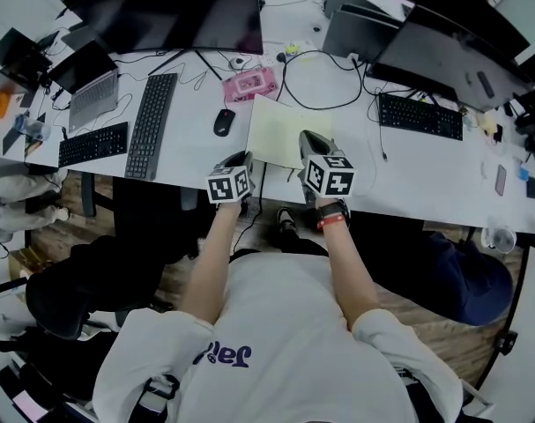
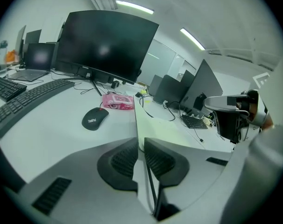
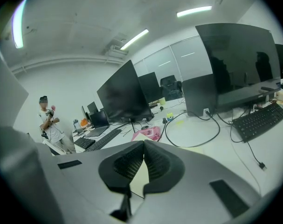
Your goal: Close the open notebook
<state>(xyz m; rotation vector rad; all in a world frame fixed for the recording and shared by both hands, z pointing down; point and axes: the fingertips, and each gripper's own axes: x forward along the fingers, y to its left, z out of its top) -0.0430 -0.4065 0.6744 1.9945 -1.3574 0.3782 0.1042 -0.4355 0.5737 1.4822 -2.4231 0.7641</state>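
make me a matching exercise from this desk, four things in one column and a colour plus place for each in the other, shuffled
Things:
1. mouse
2. notebook
3. pouch
4. long keyboard

Descriptions:
a. pink, beyond the notebook's far edge
b. pale yellow, at the near edge of the desk
c. black, right beside the notebook's left edge
d. black, left of the mouse

Pairs: 1-c, 2-b, 3-a, 4-d
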